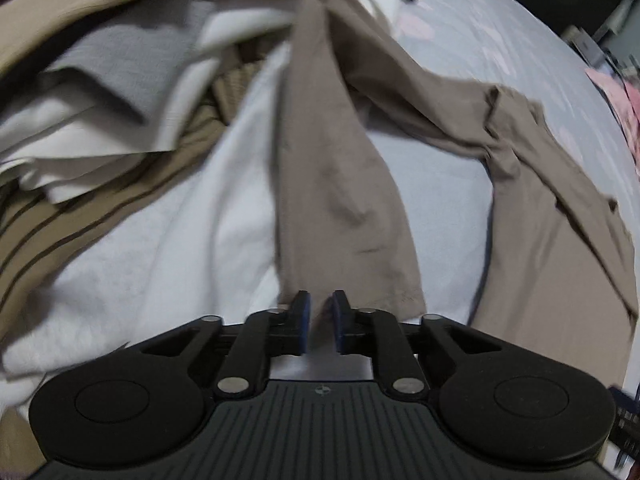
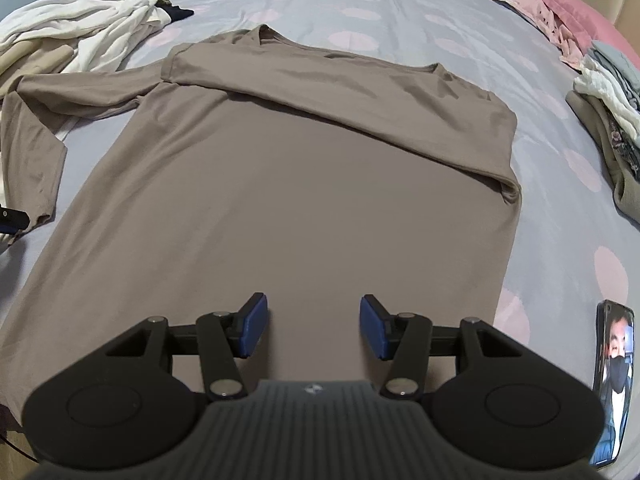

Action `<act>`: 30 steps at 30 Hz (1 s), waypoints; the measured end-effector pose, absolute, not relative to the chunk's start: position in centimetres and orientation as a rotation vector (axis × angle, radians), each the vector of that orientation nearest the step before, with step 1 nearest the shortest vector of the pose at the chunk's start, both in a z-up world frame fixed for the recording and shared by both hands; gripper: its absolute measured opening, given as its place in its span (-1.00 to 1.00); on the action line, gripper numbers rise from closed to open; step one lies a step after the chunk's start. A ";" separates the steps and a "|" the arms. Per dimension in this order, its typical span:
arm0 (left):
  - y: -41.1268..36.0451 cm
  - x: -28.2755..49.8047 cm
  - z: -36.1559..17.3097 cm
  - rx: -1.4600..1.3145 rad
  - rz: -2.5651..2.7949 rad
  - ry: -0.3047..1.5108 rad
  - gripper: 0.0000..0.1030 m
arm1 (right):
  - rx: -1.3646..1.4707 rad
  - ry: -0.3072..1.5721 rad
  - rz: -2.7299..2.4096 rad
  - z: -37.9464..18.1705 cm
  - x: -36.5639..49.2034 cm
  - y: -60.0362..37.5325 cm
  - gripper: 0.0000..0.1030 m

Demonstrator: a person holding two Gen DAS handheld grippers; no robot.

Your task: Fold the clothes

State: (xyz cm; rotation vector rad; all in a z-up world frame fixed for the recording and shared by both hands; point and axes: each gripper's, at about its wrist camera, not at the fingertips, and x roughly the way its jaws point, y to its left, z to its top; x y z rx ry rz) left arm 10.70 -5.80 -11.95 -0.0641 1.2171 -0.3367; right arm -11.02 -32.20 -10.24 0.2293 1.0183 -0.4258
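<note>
left gripper (image 1: 320,322) fingers pinch the taupe sleeve (image 1: 340,184) above white cloth (image 1: 160,248).

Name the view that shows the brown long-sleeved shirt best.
The right wrist view: the brown long-sleeved shirt lies spread out whole on the bed, one sleeve folded across it. The left wrist view shows only its blurred other sleeve, clamped in the left hand-held gripper.

No readable text, labels, brands or numbers anywhere in either view. Only a small moulded emblem, too small to decipher, on the ribbed housing behind the left gripper (image 1: 319,320) and behind the right gripper (image 2: 313,326). Phone (image 2: 614,388) on the bed displaying a video picture, without legible writing.
</note>
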 end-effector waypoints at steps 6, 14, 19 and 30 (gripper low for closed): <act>-5.1 9.9 -11.0 -0.065 -0.320 1.191 -0.39 | 0.227 1.004 -0.425 -9.8 -11.1 -32.1 0.07; -5.0 9.7 -11.6 -0.049 -0.323 1.214 -0.93 | 0.212 0.993 -0.422 -9.5 -11.3 -31.8 0.07; -6.3 8.6 -8.6 -0.022 -0.437 1.134 -1.00 | 0.221 0.979 -0.426 -8.9 -11.9 -32.2 0.07; -18.5 3.7 1.0 0.192 -0.875 0.980 -1.00 | 0.314 0.948 -0.452 -6.4 -13.1 -35.9 0.06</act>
